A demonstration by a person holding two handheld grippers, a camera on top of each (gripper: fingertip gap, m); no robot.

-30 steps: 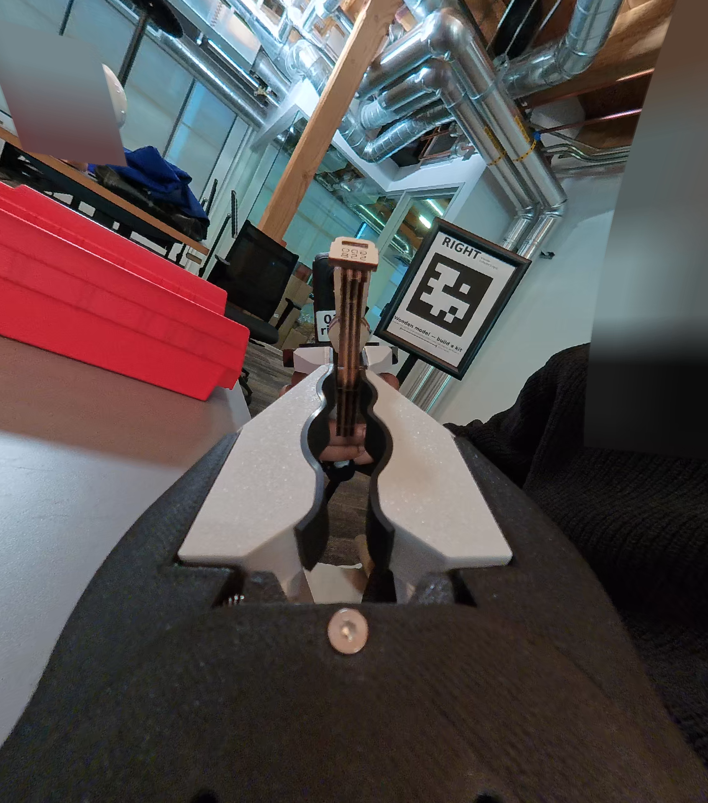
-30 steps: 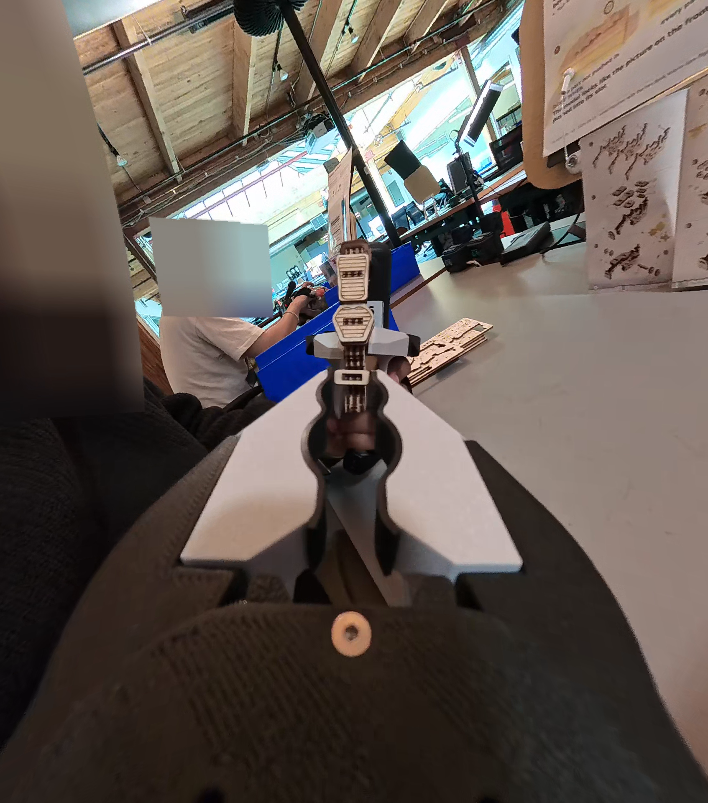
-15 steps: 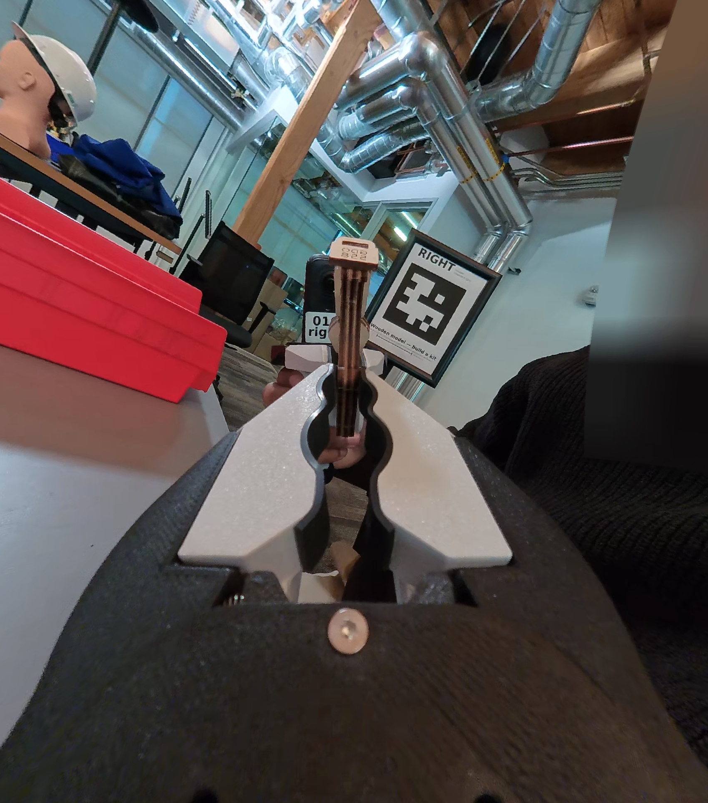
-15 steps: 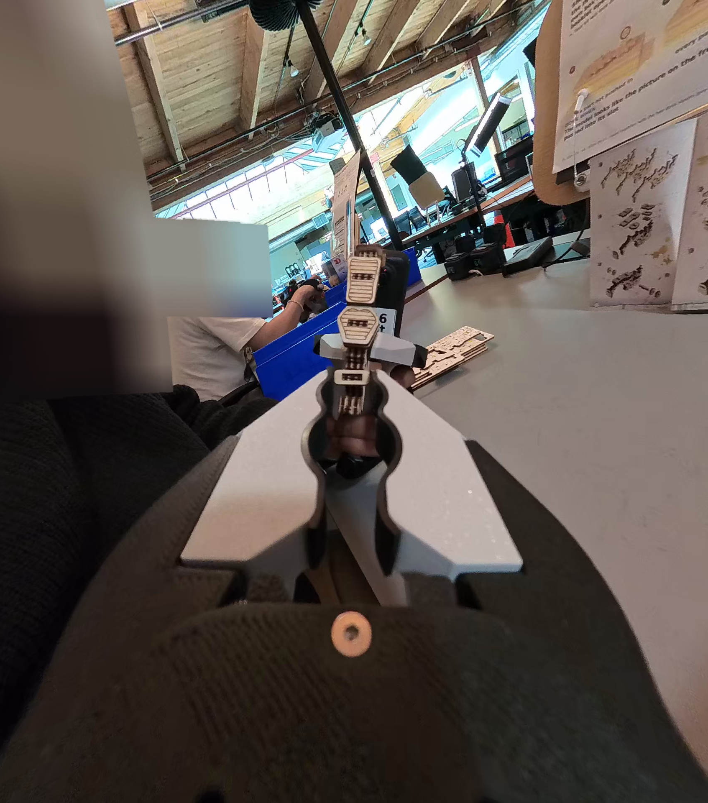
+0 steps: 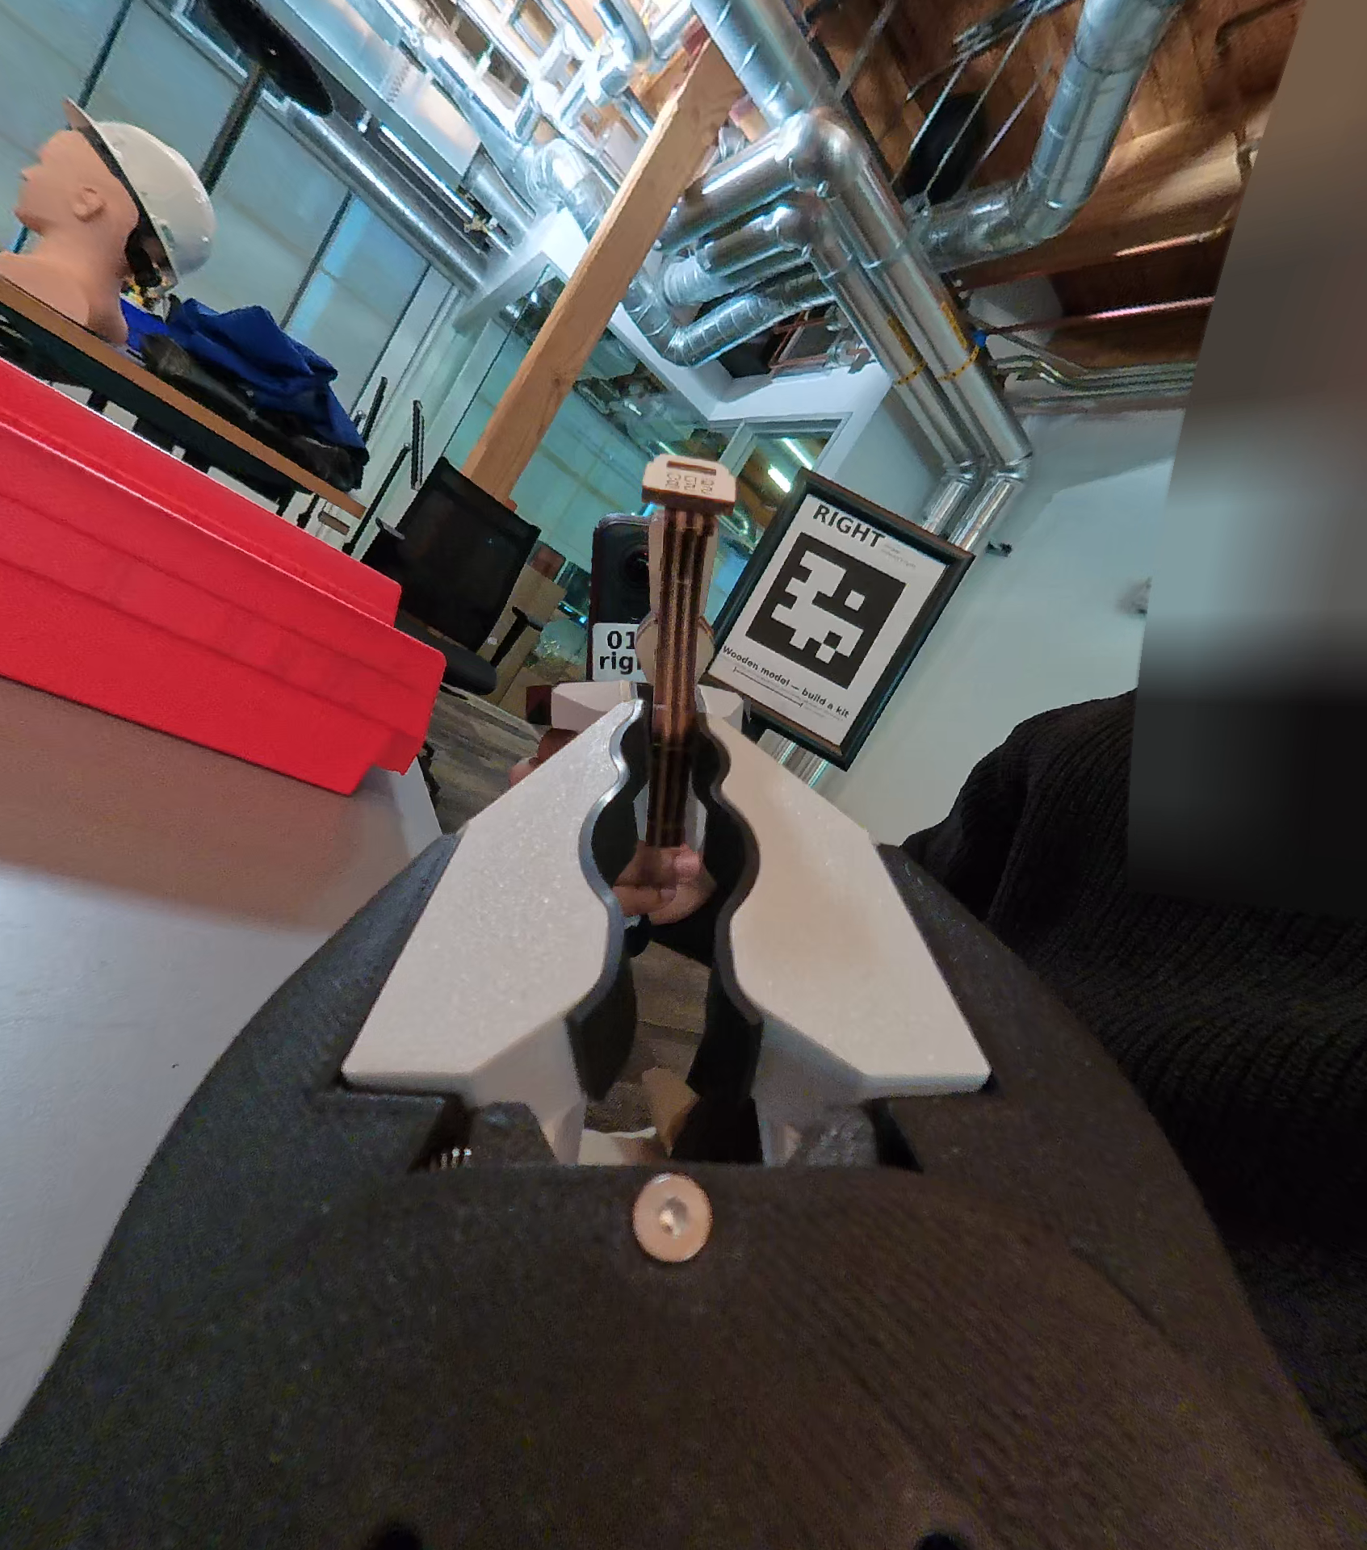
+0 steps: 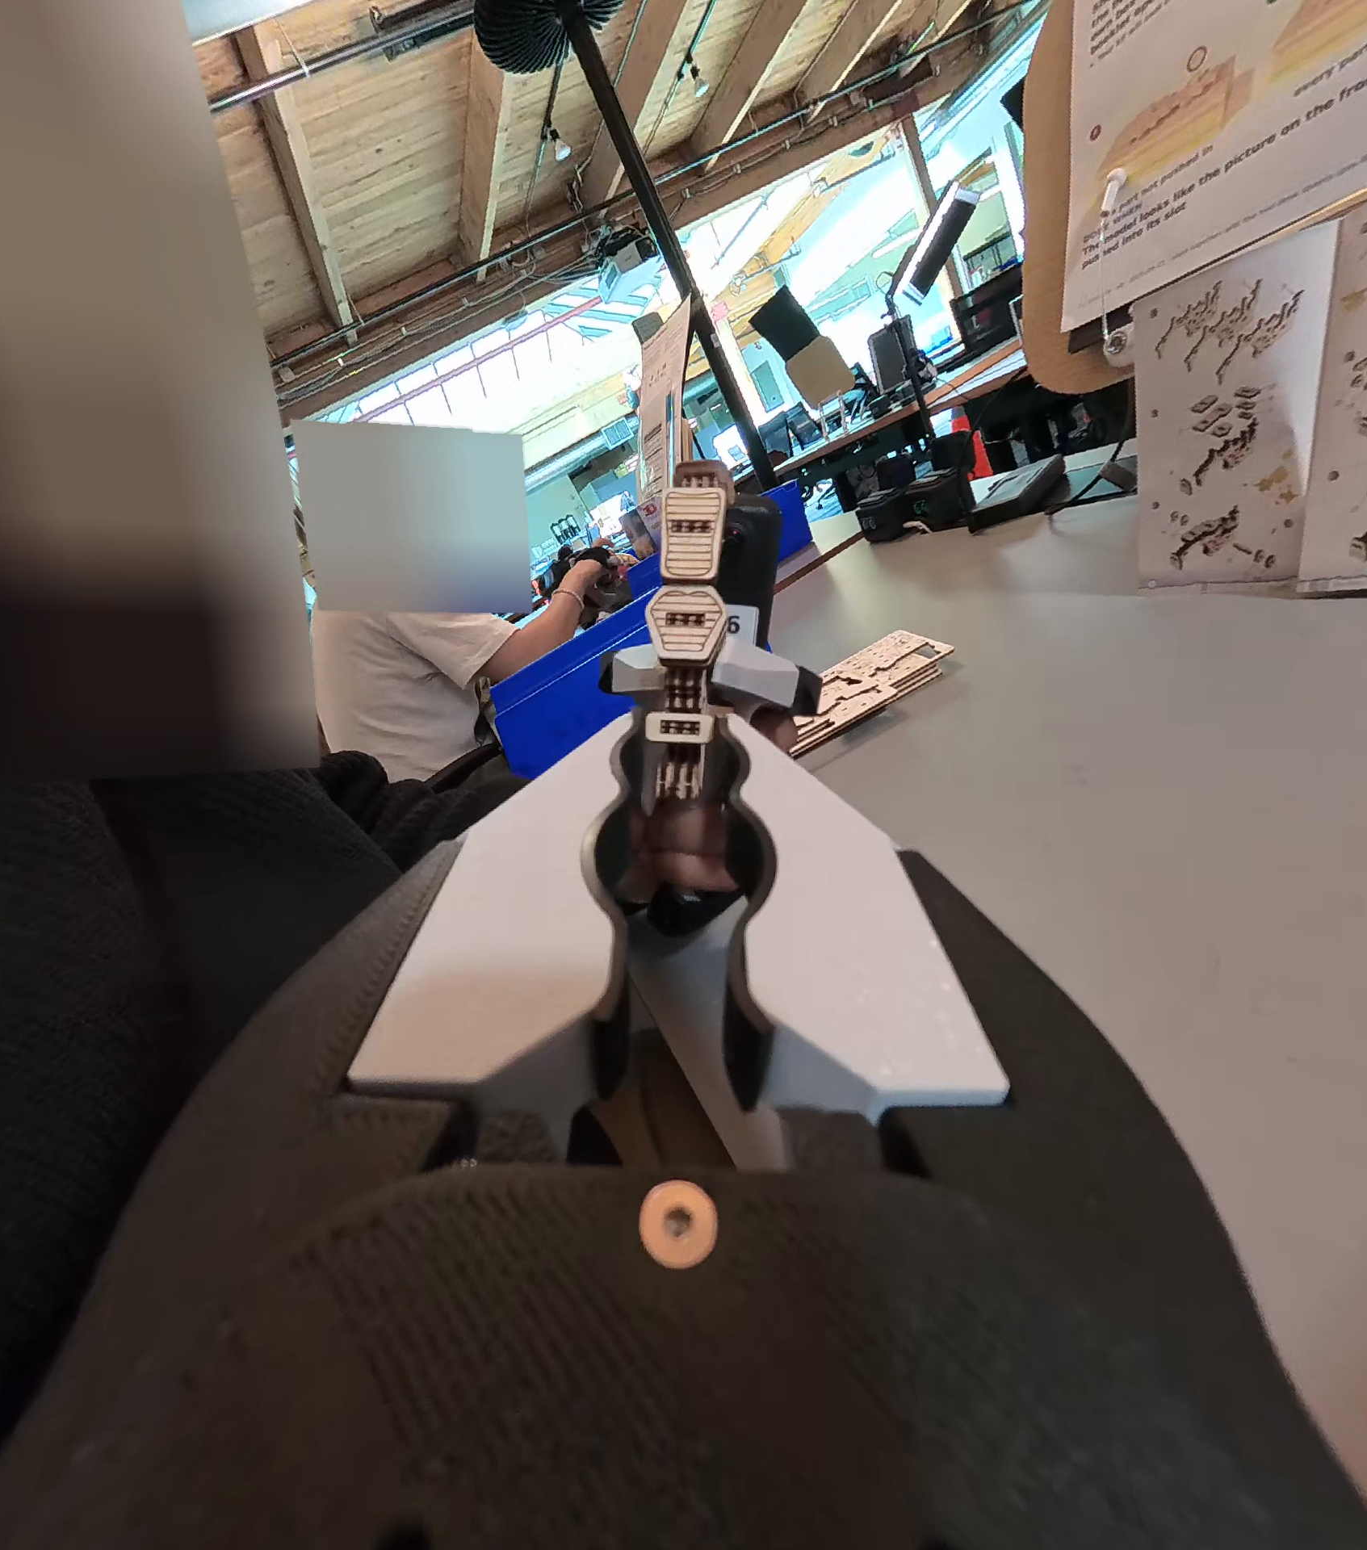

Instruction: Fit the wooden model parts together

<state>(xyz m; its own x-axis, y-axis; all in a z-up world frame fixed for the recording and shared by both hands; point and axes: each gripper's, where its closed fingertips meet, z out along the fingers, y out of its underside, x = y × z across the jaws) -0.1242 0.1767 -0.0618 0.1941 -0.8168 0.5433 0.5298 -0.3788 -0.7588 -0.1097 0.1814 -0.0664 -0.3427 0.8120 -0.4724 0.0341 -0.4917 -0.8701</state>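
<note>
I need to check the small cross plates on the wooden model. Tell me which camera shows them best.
The right wrist view: the wooden model turns three plate faces toward it. The left wrist view shows the model edge-on, with only one plate on top.

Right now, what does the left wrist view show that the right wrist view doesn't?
Left only: a red plastic bin, a framed black-and-white marker sign, a mannequin head in a white hard hat.
Right only: flat laser-cut wooden sheets, a blue bin, paper assembly diagrams.
Both: the slotted wooden model assembly gripped by both claws, and the grey tabletop.
</note>
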